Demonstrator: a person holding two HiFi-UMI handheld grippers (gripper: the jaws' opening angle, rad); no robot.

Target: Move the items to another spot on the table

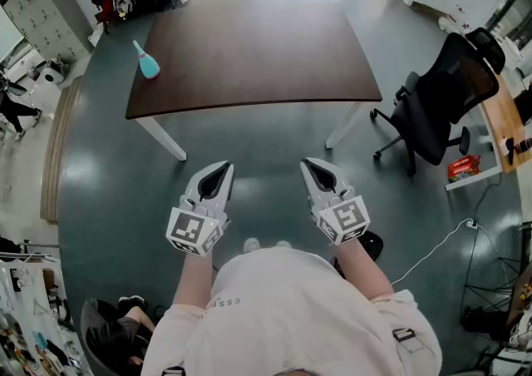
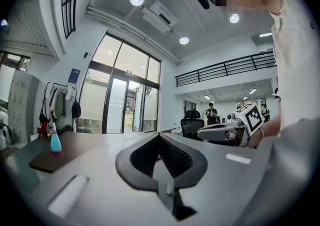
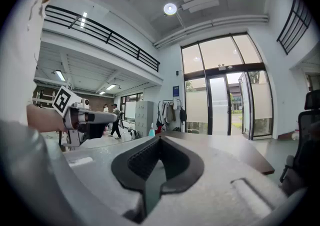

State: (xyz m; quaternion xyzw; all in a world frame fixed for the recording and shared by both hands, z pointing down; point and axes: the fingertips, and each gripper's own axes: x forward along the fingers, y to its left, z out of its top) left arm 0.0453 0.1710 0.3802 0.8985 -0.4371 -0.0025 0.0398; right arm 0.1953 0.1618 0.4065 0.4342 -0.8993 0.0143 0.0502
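Observation:
A teal bottle with a pale cap [image 1: 147, 61] lies at the far left edge of the dark brown table [image 1: 258, 50]; it also shows small in the left gripper view as the teal bottle [image 2: 55, 142] and in the right gripper view [image 3: 151, 131]. My left gripper [image 1: 223, 168] and right gripper [image 1: 310, 164] are held side by side over the floor, short of the table's near edge. Both are shut with nothing between the jaws. The left gripper's tips [image 2: 160, 136] and the right gripper's tips [image 3: 160, 137] meet at a point.
A black office chair [image 1: 436, 104] stands right of the table, beside a wooden desk edge [image 1: 503, 121]. White table legs [image 1: 166, 140] reach down to the grey floor. A white cable [image 1: 440, 245] trails on the floor at right. Lockers and clutter line the left wall.

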